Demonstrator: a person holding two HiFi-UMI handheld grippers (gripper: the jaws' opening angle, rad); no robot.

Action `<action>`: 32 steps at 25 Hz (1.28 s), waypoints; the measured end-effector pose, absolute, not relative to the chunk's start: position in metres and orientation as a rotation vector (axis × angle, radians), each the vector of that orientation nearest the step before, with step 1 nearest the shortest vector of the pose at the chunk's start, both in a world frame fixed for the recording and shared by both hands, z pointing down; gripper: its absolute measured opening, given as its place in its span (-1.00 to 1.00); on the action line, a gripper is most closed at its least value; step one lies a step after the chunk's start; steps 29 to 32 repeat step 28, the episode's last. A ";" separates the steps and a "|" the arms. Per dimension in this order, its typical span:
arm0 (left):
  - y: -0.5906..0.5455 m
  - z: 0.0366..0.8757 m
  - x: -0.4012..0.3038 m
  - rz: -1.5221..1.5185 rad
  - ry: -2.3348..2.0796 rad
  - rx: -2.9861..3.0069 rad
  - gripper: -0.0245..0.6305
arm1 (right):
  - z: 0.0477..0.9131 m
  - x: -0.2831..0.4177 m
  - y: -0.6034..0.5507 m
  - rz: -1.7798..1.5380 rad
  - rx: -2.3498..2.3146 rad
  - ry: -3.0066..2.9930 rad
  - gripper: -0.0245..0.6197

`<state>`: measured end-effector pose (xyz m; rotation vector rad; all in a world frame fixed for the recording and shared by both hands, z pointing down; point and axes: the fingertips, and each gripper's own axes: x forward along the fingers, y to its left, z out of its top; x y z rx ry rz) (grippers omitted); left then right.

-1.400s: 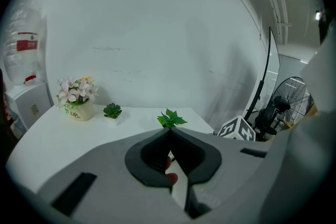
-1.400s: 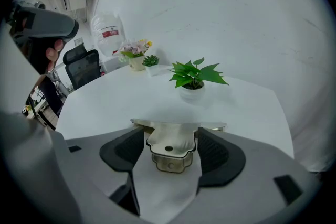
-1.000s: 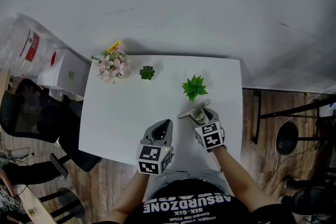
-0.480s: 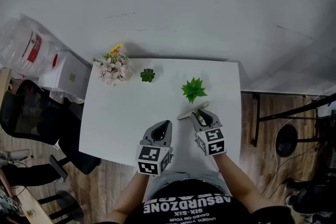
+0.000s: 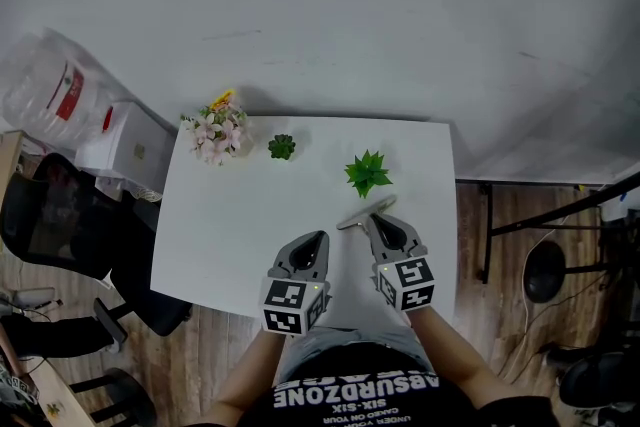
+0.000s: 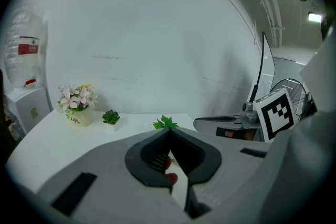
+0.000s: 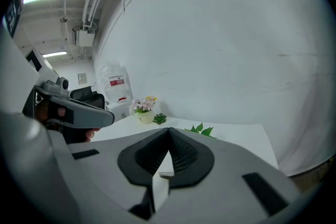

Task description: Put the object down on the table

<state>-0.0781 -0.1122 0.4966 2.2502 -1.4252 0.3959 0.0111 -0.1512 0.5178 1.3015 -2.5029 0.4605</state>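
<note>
Your right gripper [image 5: 374,221] sits low over the near right part of the white table [image 5: 220,225]. In the right gripper view its jaw tips are drawn together and clamp nothing. A small grey piece [image 7: 165,172] shows through the gap behind the tips; that view does not show whether it is part of the task item.

The task item, a flat grey strip [image 5: 355,218], lies on the table top, set at a slant. In the head view the tips of your right gripper sit at or just over its middle. Contact cannot be confirmed from that angle.

Your left gripper [image 5: 318,237] is beside the right one, over the near edge of the table and apart from the strip. The left gripper view shows its jaw tips meeting, with no item gripped. Something reddish [image 6: 170,178] shows in the gap behind those tips and cannot be identified.

A spiky green plant [image 5: 368,172] stands just beyond the strip and does not touch it. A small dark succulent [image 5: 281,147] stands further back, toward the left. A pot of pink and white flowers [image 5: 215,132] stands at the far left corner. All three are upright.

Off the table on the left you have a white box [image 5: 125,143] and a black chair [image 5: 50,215] on the wooden floor.
</note>
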 end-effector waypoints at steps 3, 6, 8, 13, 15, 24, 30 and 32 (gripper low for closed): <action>-0.107 0.496 -0.076 0.395 -1.416 2.251 -0.92 | 0.510 0.010 -0.145 0.442 1.299 -2.512 -0.93; -0.103 0.493 -0.074 0.384 -1.414 2.261 -0.92 | 0.504 0.009 -0.139 0.425 1.299 -2.523 -0.93; -0.100 0.491 -0.073 0.381 -1.409 2.263 -0.92 | 0.500 0.008 -0.136 0.419 1.302 -2.529 -0.93; -0.093 0.489 -0.071 0.380 -1.407 2.273 -0.92 | 0.496 0.007 -0.128 0.405 1.302 -2.531 -0.93; -0.089 0.488 -0.070 0.376 -1.407 2.279 -0.92 | 0.495 0.007 -0.123 0.400 1.302 -2.532 -0.93; -0.079 0.485 -0.074 0.371 -1.419 2.281 -0.92 | 0.493 0.005 -0.111 0.385 1.294 -2.535 -0.93; -0.076 0.481 -0.076 0.363 -1.430 2.290 -0.92 | 0.492 0.005 -0.107 0.381 1.296 -2.531 -0.93; -0.076 0.481 -0.076 0.363 -1.430 2.290 -0.92 | 0.492 0.005 -0.107 0.381 1.296 -2.531 -0.93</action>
